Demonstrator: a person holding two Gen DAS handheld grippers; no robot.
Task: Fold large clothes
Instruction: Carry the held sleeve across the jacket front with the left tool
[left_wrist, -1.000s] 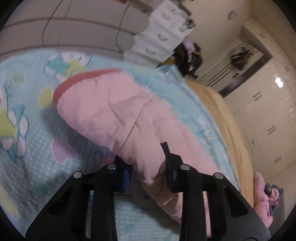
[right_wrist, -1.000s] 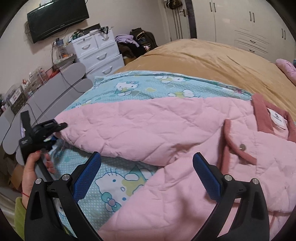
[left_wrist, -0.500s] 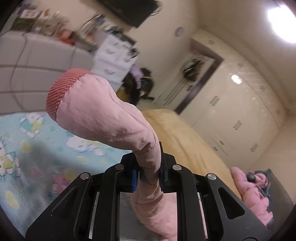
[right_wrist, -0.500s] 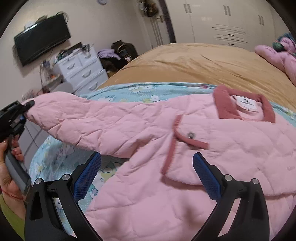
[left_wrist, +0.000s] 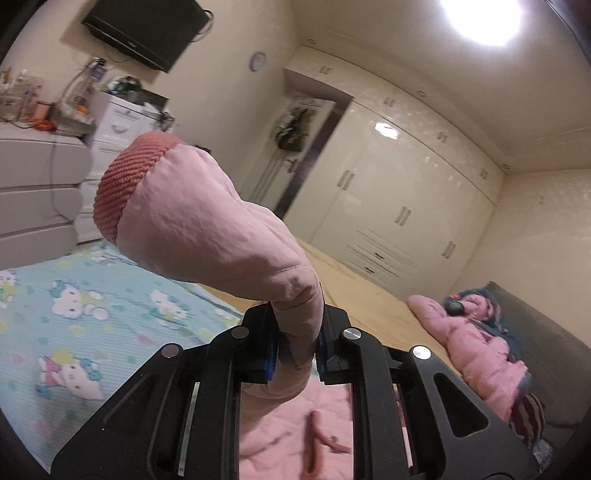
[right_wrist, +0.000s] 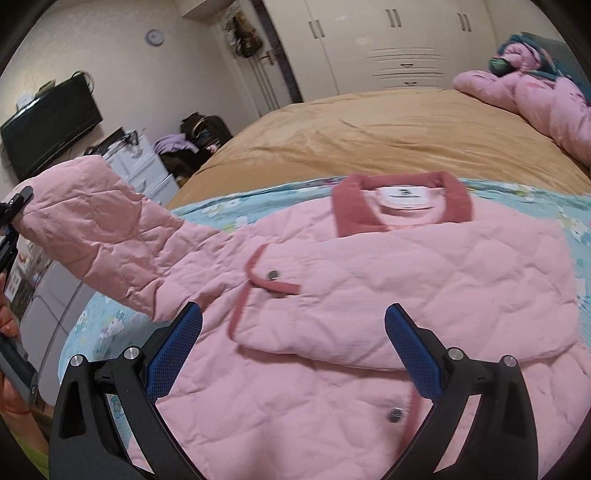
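A pink quilted jacket (right_wrist: 369, 295) with a darker pink collar lies on the bed, its right side folded over the front. My left gripper (left_wrist: 295, 350) is shut on the jacket's left sleeve (left_wrist: 207, 229) and holds it up above the bed; the ribbed cuff (left_wrist: 125, 177) points up and away. In the right wrist view the raised sleeve (right_wrist: 96, 229) reaches left to the left gripper (right_wrist: 11, 210) at the frame edge. My right gripper (right_wrist: 295, 343) is open and empty, hovering over the jacket's lower front.
A blue cartoon-print sheet (left_wrist: 74, 314) lies under the jacket on a tan bedspread (right_wrist: 369, 136). A pile of pink clothes (right_wrist: 528, 96) lies at the bed's far right. White drawers (left_wrist: 118, 129), a wall TV (left_wrist: 147, 29) and wardrobes (left_wrist: 399, 206) stand around the bed.
My left gripper closed on the sleeve and lifted it off the bed, swinging it up and toward the jacket body. My right gripper stayed open and drifted over the jacket front.
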